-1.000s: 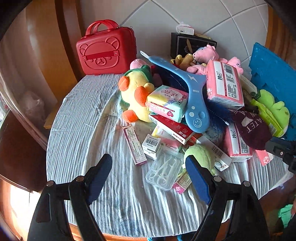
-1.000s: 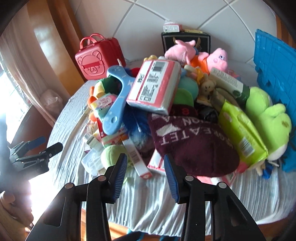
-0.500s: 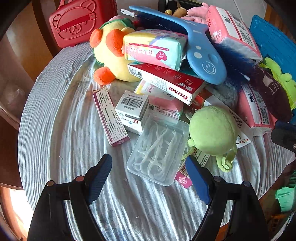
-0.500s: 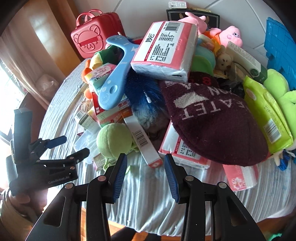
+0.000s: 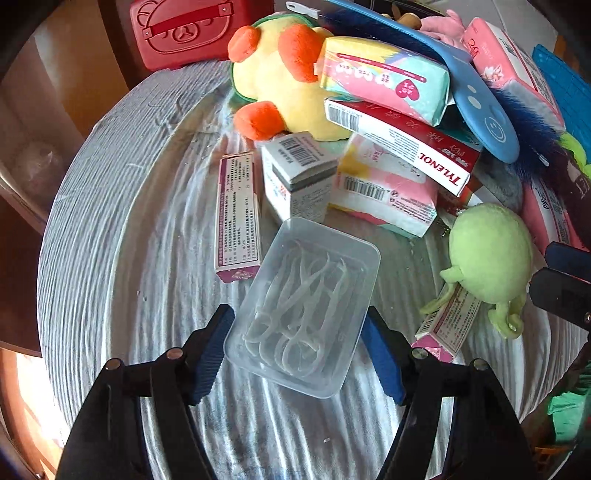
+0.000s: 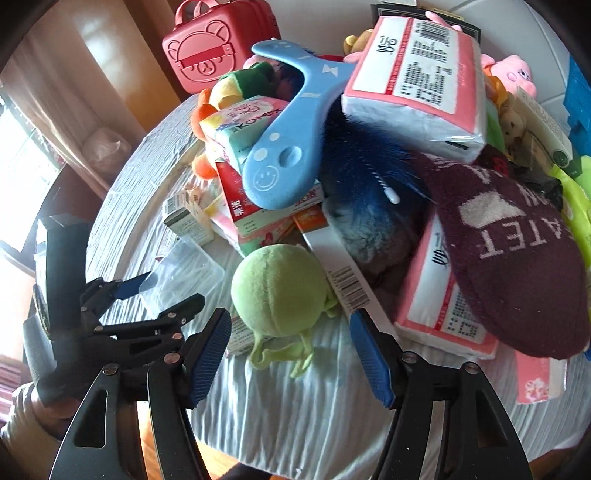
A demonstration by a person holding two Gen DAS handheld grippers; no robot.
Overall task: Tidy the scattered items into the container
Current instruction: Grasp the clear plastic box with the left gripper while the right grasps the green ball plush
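A clear plastic box of floss picks (image 5: pixel 306 306) lies on the striped tablecloth. My left gripper (image 5: pixel 299 354) straddles it, its jaws closing; the blue pads stand right at the box's two sides, and no firm press shows. In the right wrist view the same box (image 6: pixel 184 273) sits between the left gripper's fingers (image 6: pixel 129 288). My right gripper (image 6: pixel 291 350) hangs over a round green plush (image 6: pixel 280 291), its jaws opening. The plush's dangling legs lie between the fingertips, untouched. A red bear case (image 5: pixel 184 33) stands shut at the back left.
A heap fills the middle and right: a yellow duck plush (image 5: pixel 273 77), a Tylenol box (image 5: pixel 399 140), tissue packs (image 6: pixel 417 81), a blue plastic handle (image 6: pixel 280 155), a maroon beanie (image 6: pixel 517 258). A blue crate (image 6: pixel 578 92) stands at the far right. The table's front edge is close below.
Both grippers dropped toward the table. The left one's jaws narrowed around the floss box. The right one's jaws widened as it came over the green plush.
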